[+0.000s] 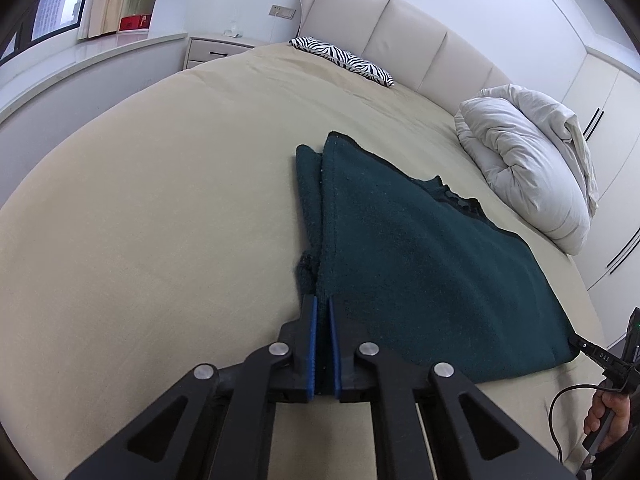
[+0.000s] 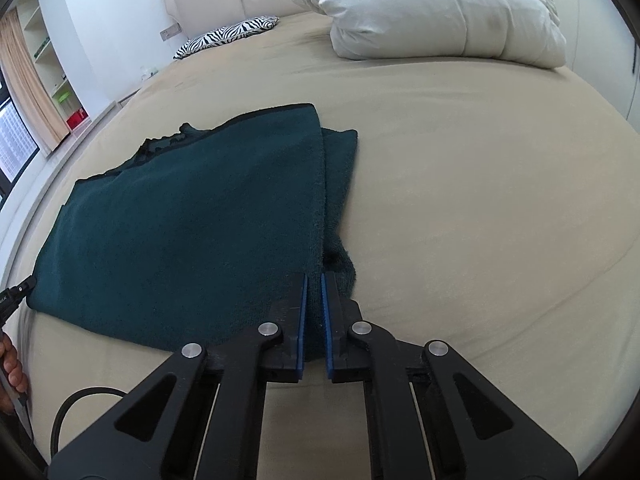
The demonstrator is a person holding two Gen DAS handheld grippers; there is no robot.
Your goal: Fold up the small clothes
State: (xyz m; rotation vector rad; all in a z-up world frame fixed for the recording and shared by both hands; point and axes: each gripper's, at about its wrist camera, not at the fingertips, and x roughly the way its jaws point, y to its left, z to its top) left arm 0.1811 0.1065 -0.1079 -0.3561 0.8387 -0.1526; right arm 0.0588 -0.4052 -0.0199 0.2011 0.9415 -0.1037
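Note:
A dark teal knitted garment [image 1: 420, 260] lies flat on the beige bed, sleeves folded in along both sides; it also shows in the right wrist view [image 2: 180, 232]. My left gripper [image 1: 323, 304] is shut on the garment's near left corner, cloth between the blue pads. My right gripper [image 2: 314, 280] is shut on the near right corner in the same way. The right gripper's tip [image 1: 580, 346] shows at the garment's far corner in the left wrist view, and the left gripper's tip [image 2: 22, 286] shows in the right wrist view.
The beige bed sheet [image 1: 160, 220] spreads wide around the garment. A bunched white duvet [image 1: 528, 160] lies at the right near the headboard. A zebra-print pillow [image 1: 340, 58] sits by the headboard. A nightstand [image 1: 216, 50] and window ledge stand at the left.

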